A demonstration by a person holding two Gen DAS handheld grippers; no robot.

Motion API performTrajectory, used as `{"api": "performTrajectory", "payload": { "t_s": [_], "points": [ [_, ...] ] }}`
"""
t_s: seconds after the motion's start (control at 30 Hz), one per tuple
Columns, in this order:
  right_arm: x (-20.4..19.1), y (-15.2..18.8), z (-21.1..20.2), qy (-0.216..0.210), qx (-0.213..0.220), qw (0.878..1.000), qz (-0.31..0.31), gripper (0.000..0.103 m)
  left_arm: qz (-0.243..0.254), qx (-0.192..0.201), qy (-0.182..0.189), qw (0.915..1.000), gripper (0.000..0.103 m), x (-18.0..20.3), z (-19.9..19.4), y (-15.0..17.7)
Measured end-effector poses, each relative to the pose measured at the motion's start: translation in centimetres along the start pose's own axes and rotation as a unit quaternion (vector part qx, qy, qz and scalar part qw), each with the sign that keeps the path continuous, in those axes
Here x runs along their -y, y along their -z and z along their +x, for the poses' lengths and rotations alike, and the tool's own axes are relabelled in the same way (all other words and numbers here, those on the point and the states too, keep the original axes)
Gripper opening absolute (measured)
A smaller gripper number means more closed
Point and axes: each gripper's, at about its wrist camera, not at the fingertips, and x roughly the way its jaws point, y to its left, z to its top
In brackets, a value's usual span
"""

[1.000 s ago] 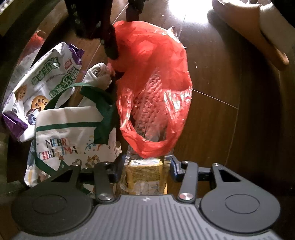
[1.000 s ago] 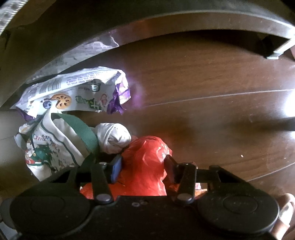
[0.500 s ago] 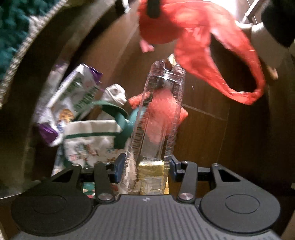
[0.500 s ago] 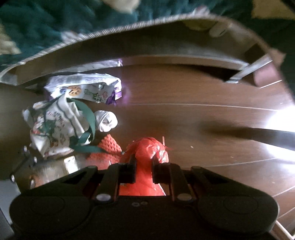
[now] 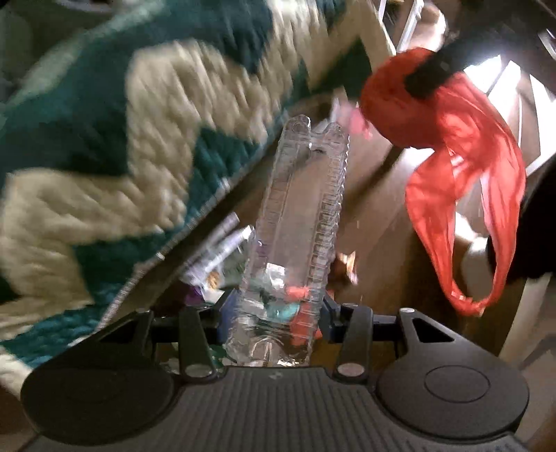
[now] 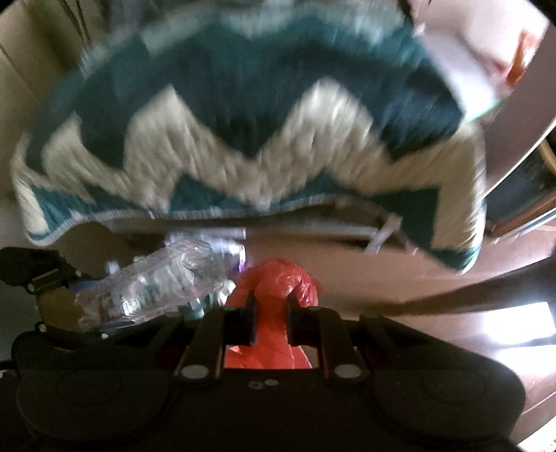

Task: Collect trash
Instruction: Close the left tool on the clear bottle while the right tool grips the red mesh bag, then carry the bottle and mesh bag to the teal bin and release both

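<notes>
Both grippers are matte black, with silver pivot screws and round side discs.

This is looking like a lived-in room of a home, seen from low down near a dark wood plank floor (image 6: pixel 434 278) that is catching sunlight at the right. A thick teal and cream zigzag blanket (image 5: pixel 114 146) is hanging over the edge of a piece of furniture, bed or sofa I cannot tell, and is filling much of both views. Household litter is lying under that edge, among it a blurred purple and white snack wrapper (image 5: pixel 222 253), and pale furniture legs (image 5: pixel 410 24) are showing at the top of the left wrist view.
</notes>
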Motion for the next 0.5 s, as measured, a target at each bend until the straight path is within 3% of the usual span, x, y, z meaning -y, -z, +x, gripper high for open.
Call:
{"api": "performTrajectory", "payload": {
  "t_s": [0.2, 0.5],
  "points": [
    [1.0, 0.1, -10.6, 0.006, 0.105, 0.994, -0.003, 0.014, -0.056, 0.054, -0.031, 0.9965, 0.046, 1.2, -8.7, -2.5],
    [3.6, 2.3, -24.5, 0.015, 0.216, 0.976, -0.007, 0.014, -0.06, 0.133, -0.046, 0.9883, 0.047, 6.7, -20.5, -7.7]
  ]
}}
